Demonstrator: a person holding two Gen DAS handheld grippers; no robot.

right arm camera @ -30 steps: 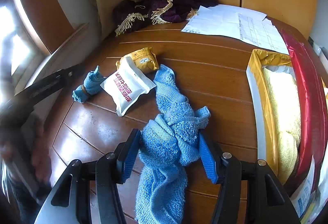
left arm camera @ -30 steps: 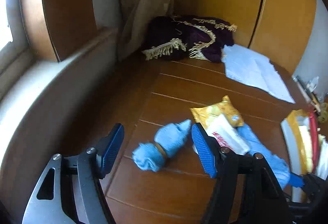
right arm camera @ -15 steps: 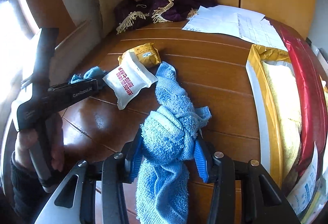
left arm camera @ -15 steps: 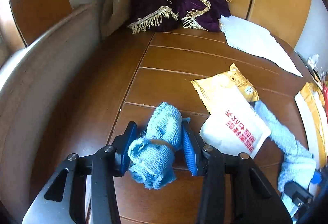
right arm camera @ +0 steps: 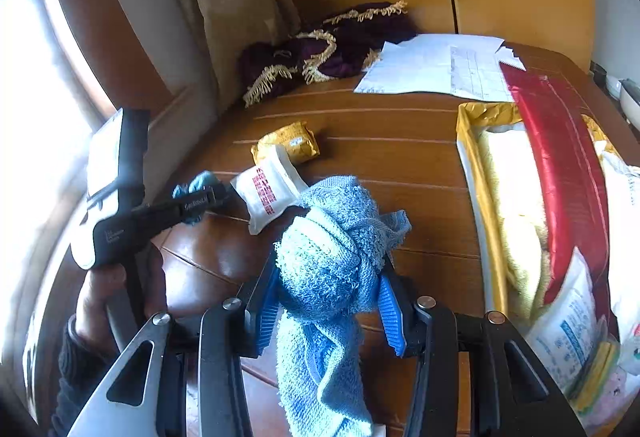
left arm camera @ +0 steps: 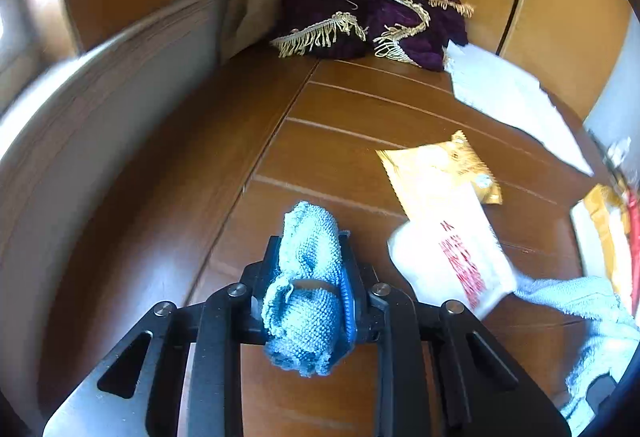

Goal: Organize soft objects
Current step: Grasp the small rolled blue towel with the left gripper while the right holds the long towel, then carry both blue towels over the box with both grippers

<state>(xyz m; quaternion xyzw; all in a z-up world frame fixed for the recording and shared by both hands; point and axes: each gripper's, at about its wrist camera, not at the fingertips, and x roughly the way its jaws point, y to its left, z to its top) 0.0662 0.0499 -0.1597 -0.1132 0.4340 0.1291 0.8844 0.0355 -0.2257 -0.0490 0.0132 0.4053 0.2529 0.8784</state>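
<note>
Pickup is the step, I judge: my left gripper (left arm camera: 310, 289) clamps the small rolled blue cloth bundle (left arm camera: 306, 289), my right gripper (right arm camera: 328, 297) the knotted blue terry towel (right arm camera: 336, 249). Next I'd carry both toward the yellow-lined box (right arm camera: 470, 173) at 3 o'clock.

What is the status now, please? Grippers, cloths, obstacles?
Left gripper shut on small rolled cloth. Right gripper shut on blue towel. White packet beside both, not blocking.

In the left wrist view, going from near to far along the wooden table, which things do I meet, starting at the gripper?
Left gripper shut on the small rolled blue cloth → white packet with red print → yellow packet → white paper sheet → dark purple cloth with gold fringe.
</note>
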